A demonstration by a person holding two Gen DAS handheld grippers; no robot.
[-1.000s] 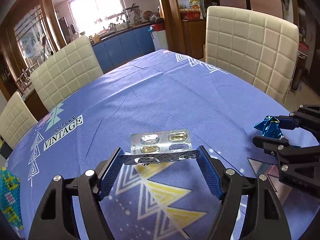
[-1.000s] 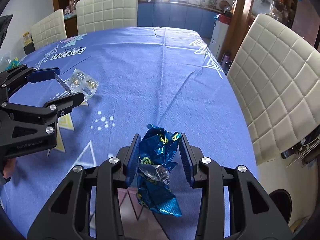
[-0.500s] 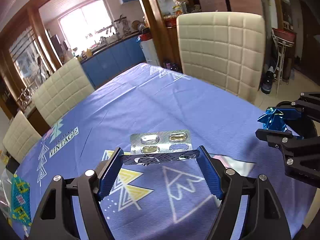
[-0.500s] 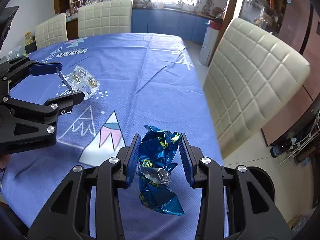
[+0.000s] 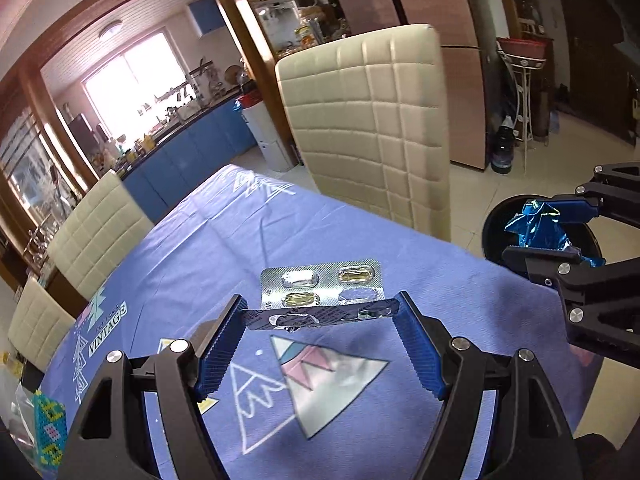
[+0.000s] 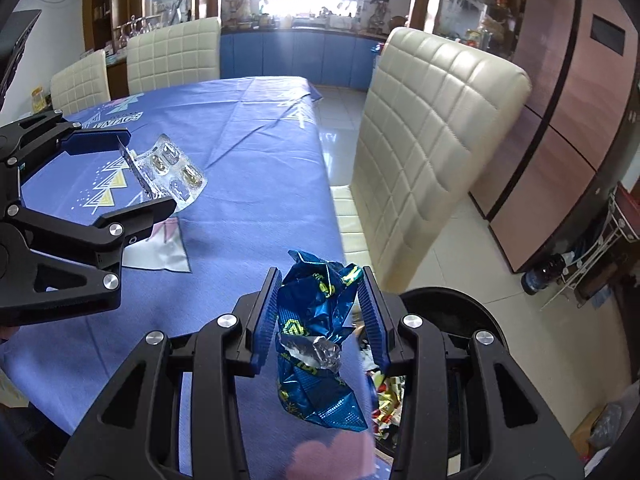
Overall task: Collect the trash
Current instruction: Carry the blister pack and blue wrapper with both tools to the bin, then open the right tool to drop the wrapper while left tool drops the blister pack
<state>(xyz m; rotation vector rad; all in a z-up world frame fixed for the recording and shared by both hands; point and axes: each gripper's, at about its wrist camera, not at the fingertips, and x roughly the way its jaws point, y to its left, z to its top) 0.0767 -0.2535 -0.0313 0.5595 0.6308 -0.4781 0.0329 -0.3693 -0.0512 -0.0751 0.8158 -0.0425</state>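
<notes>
My left gripper [image 5: 320, 314] is shut on a silver blister pack [image 5: 320, 290] with yellow capsules and holds it above the table's right end; the pack also shows in the right wrist view [image 6: 172, 174]. My right gripper [image 6: 320, 312] is shut on a crumpled blue foil wrapper [image 6: 316, 336], at the table's edge over a round black trash bin [image 6: 460, 312]. In the left wrist view the wrapper [image 5: 540, 228] hangs in front of the bin [image 5: 494, 228]. Colourful wrappers [image 6: 386, 396] lie inside the bin.
A blue patterned tablecloth [image 5: 224, 248] covers the table. A cream quilted chair [image 5: 372, 120] stands at the table beside the bin, and more chairs [image 6: 172, 52] stand on the far side. A dark bottle [image 6: 540, 276] and wire rack [image 6: 600, 256] stand on the tiled floor.
Both grippers have moved right, toward the table's edge, with their loads. The bin has come into view under the right gripper.
</notes>
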